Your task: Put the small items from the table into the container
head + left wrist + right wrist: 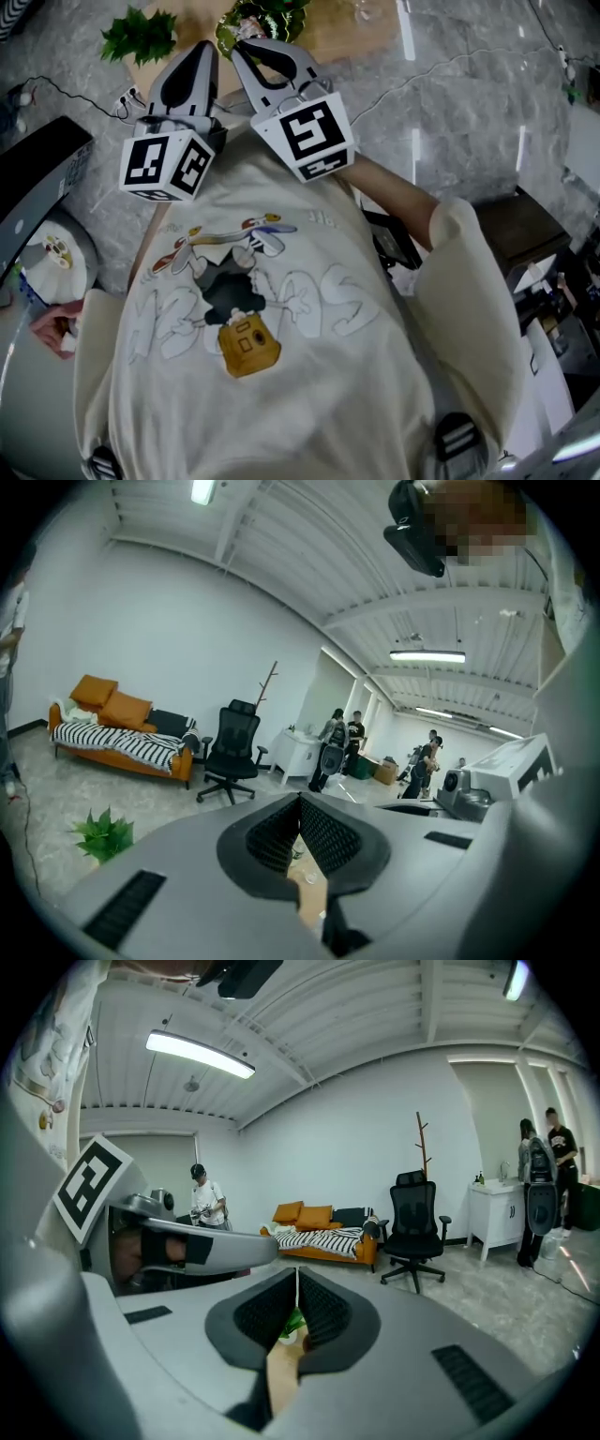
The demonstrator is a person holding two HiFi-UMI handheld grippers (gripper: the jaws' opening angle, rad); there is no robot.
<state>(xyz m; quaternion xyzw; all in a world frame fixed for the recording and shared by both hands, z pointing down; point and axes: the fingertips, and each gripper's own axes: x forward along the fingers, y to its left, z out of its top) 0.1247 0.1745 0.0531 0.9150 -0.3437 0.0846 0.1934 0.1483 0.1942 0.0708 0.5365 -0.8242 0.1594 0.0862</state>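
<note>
Wooden table (342,28) lies below both tools (left tool (300,803), right tool (297,1279)), jaws together, empty.

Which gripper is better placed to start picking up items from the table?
Right, but barely. Both are shut, empty and side by side; the right gripper points at the middle of the wooden table, the left gripper nearer its left end. No small items or container show.

Glossy stone floor (469,112), smooth wooden table (328,37).
</note>
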